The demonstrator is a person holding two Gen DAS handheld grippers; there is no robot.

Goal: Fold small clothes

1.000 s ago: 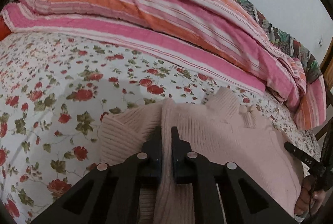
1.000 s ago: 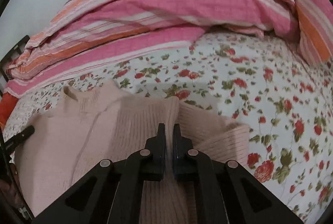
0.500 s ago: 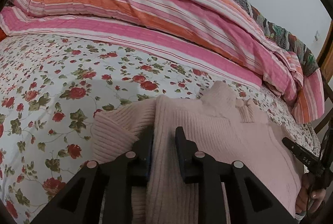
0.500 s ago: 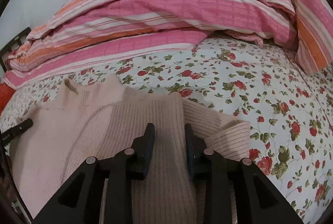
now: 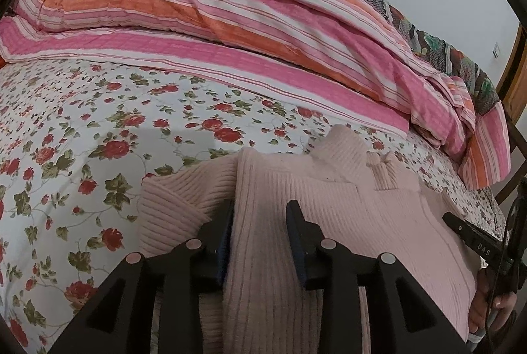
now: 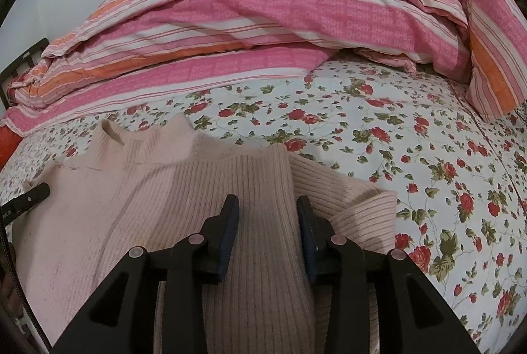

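**Operator A:** On the floral bedsheet point(image 5: 82, 130), state the position of the work item.

**Operator B:** Pink ribbed sweater point(image 5: 346, 205) lies flat on the sheet, collar toward the striped quilt point(image 5: 263, 34) bunched along the far side of the sheet. Both sleeves are folded in over the body of the sweater. A cuff end projects past the sweater's outer edge on each side.

**Operator A:** Left gripper point(image 5: 260, 215) condition?

**Operator B:** Jaws have just been opening and now stand partly apart. A folded band of sweater sleeve runs between the pads. The left pad sits against the fold's edge; the right pad stands clear of the knit. No clamping is visible. The gripper angles down over the left half of the sweater.

**Operator A:** Right gripper point(image 6: 266, 209) condition?

**Operator B:** Same state. Jaws have just been opening and are partly apart, with the folded sleeve band lying between them. Whether the pads touch the knit, I cannot tell; the fabric lies slack on the sweater body. The gripper sits over the right half of the sweater.

**Operator A:** Other items near the sweater?

**Operator B:** In the left wrist view, the right gripper's finger shows at the sweater's right edge, with the person's hand point(image 5: 494, 304) below it. A wooden frame point(image 5: 517, 74) stands beyond the quilt's right end.
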